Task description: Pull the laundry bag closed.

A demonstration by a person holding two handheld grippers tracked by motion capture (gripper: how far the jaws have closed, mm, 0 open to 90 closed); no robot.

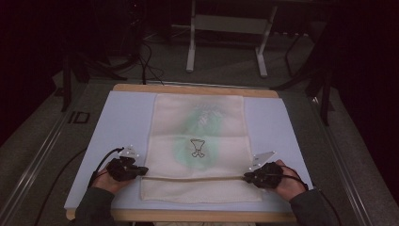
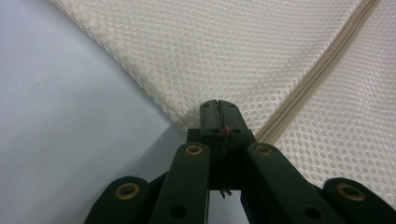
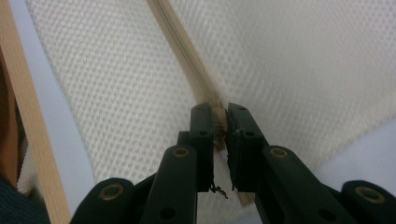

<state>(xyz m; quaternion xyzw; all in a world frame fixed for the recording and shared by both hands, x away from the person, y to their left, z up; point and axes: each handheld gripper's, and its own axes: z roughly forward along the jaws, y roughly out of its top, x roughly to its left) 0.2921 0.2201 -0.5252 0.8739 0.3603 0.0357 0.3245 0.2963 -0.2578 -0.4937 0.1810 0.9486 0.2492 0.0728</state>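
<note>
Lying flat on a pale blue-grey mat (image 1: pixel 122 117) that covers a wooden-edged table (image 1: pixel 188 88), a cream mesh laundry bag (image 1: pixel 197 141) with a beige zipper (image 1: pixel 193 178) running across its near end is the thing both grippers work on. The left gripper (image 1: pixel 141 171) sits at the bag's left edge where the zipper ends, its jaws pressed together on the hem of the mesh; the right gripper (image 1: pixel 246 177) sits at the opposite edge, its jaws pinching the zipper's end piece. The high view shows what neither gripper view does: a green garment with a small dark outlined figure (image 1: pixel 197 148) showing faintly through the fabric, and a crease crossing the bag at mid-length. The left gripper view brings out the honeycomb weave of the mesh laundry bag (image 2: pixel 187 51), the zipper (image 2: pixel 322 65) slanting off to the upper right, and the left gripper (image 2: pixel 218 108) closed tight at the bag's corner against the mat (image 2: pixel 60 121). The right gripper view shows the right gripper (image 3: pixel 218 116) clamped on the tan tab at the end of the zipper (image 3: pixel 180 42), with the table's wooden edge (image 3: pixel 28 121) at its left. Beyond the table stands a white metal frame (image 1: pixel 226 28) on a dark floor.
</note>
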